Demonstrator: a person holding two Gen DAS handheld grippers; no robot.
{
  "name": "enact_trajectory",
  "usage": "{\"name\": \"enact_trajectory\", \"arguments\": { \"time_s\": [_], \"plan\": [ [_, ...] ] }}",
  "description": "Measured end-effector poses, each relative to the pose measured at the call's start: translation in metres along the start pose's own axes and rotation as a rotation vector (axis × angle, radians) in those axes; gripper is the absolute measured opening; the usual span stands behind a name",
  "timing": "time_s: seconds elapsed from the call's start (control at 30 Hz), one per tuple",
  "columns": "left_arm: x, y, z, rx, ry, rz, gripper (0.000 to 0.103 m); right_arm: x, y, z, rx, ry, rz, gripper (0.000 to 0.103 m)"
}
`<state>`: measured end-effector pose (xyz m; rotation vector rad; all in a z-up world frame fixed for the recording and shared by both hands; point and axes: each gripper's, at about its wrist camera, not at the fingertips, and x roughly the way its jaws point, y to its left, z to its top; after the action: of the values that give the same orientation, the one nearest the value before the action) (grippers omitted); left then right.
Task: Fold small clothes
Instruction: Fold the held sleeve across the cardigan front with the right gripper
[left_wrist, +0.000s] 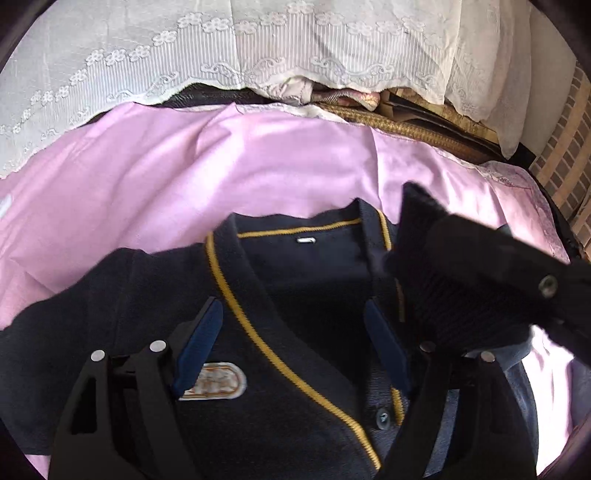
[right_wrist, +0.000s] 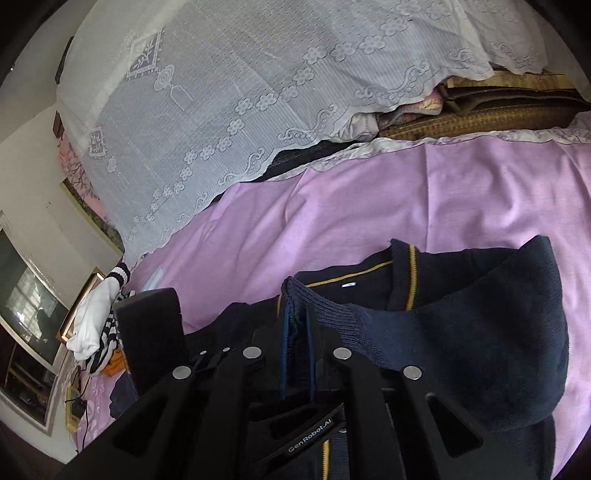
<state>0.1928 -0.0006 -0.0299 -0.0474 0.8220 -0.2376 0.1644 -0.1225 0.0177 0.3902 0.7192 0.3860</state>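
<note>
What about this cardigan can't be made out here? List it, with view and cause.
- Badge wording: left wrist view, blurred and partly behind the left claw.
- Cardigan hem: both views, cut off by the bottom edge.
- Cuff tip: right wrist view, pinched inside the right claw.

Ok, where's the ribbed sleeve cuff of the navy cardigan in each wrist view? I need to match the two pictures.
Left wrist view: the ribbed sleeve cuff is at right of centre, held up above the cardigan by the right gripper.
Right wrist view: the cuff is at lower centre, pinched in the right gripper.
Shared landmark: the small white neck label under the yellow-trimmed collar.
</note>
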Motion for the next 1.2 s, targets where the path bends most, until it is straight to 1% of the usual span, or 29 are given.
{"name": "enact_trajectory", "arguments": {
  "time_s": [0.07, 0.17, 0.23, 0.3, 0.33, 0.37, 0.43, 0.47, 0.5, 0.53, 0.6, 0.67, 0.77, 0.83, 0.9, 0.97, 1.03, 1.1, 1.13, 1.17, 1.2],
  "plan": [
    [-0.009, 0.017, -0.001, -0.029, -0.027, -0.016, 0.076, 0.011, 0.012, -0.003, -0.004, 0.017, 0.026, 0.009],
    [-0.017, 0.039, -0.002, -0.055, -0.047, 0.026, 0.076, 0.027, 0.028, -0.005, -0.007, 0.048, 0.072, 0.009],
    [-0.019, 0.053, -0.005, -0.071, -0.046, 0.054, 0.076, 0.038, 0.038, -0.009, -0.02, 0.065, 0.082, 0.009],
    [-0.017, 0.065, -0.009, -0.092, -0.034, 0.065, 0.076, 0.049, 0.045, -0.014, -0.029, 0.09, 0.094, 0.009],
    [-0.015, 0.069, -0.012, -0.101, -0.023, 0.071, 0.076, 0.055, 0.046, -0.016, -0.036, 0.111, 0.096, 0.01],
    [-0.011, 0.072, -0.014, -0.11, -0.011, 0.081, 0.076, 0.061, 0.047, -0.02, -0.047, 0.131, 0.091, 0.013],
    [-0.006, 0.078, -0.019, -0.132, 0.012, 0.091, 0.076, 0.064, 0.045, -0.024, -0.058, 0.149, 0.068, 0.025],
    [-0.006, 0.081, -0.02, -0.144, 0.012, 0.094, 0.076, 0.059, 0.04, -0.025, -0.045, 0.136, 0.073, 0.042],
    [-0.008, 0.084, -0.022, -0.157, 0.008, 0.093, 0.076, 0.052, 0.036, -0.023, -0.033, 0.115, 0.089, 0.046],
    [-0.011, 0.086, -0.023, -0.17, 0.002, 0.09, 0.077, 0.045, 0.032, -0.02, -0.029, 0.1, 0.105, 0.046],
    [-0.021, 0.092, -0.026, -0.188, -0.016, 0.096, 0.077, 0.028, 0.024, -0.014, -0.051, 0.067, 0.091, 0.045],
    [-0.033, 0.097, -0.028, -0.203, -0.042, 0.13, 0.077, 0.011, 0.012, -0.01, -0.081, 0.033, 0.035, 0.045],
    [-0.057, 0.104, -0.029, -0.234, -0.093, 0.186, 0.077, -0.002, -0.016, -0.008, -0.112, 0.017, -0.073, 0.045],
    [-0.068, 0.1, -0.024, -0.231, -0.119, 0.179, 0.078, -0.008, -0.04, -0.007, -0.111, 0.019, -0.142, 0.045],
    [-0.065, 0.084, -0.016, -0.172, -0.098, 0.156, 0.079, -0.013, -0.068, -0.003, -0.049, 0.024, -0.172, 0.045],
    [-0.055, 0.061, -0.013, -0.113, -0.075, 0.139, 0.079, -0.018, -0.093, 0.003, 0.027, 0.022, -0.157, 0.045],
    [-0.036, 0.036, -0.012, -0.039, -0.029, 0.118, 0.081, -0.017, -0.111, 0.009, 0.07, 0.041, -0.137, 0.045],
    [-0.014, 0.018, -0.016, 0.02, 0.007, 0.16, 0.082, -0.011, -0.126, 0.009, 0.105, 0.078, -0.138, 0.045],
    [-0.002, 0.014, -0.019, 0.037, 0.038, 0.19, 0.082, -0.008, -0.137, 0.007, 0.133, 0.092, -0.147, 0.045],
    [0.01, 0.015, -0.023, 0.041, 0.073, 0.207, 0.087, -0.005, -0.147, 0.004, 0.161, 0.106, -0.149, 0.043],
    [0.015, 0.017, -0.025, 0.032, 0.084, 0.2, 0.089, -0.002, -0.158, 0.001, 0.188, 0.111, -0.139, 0.043]
  ]
}}
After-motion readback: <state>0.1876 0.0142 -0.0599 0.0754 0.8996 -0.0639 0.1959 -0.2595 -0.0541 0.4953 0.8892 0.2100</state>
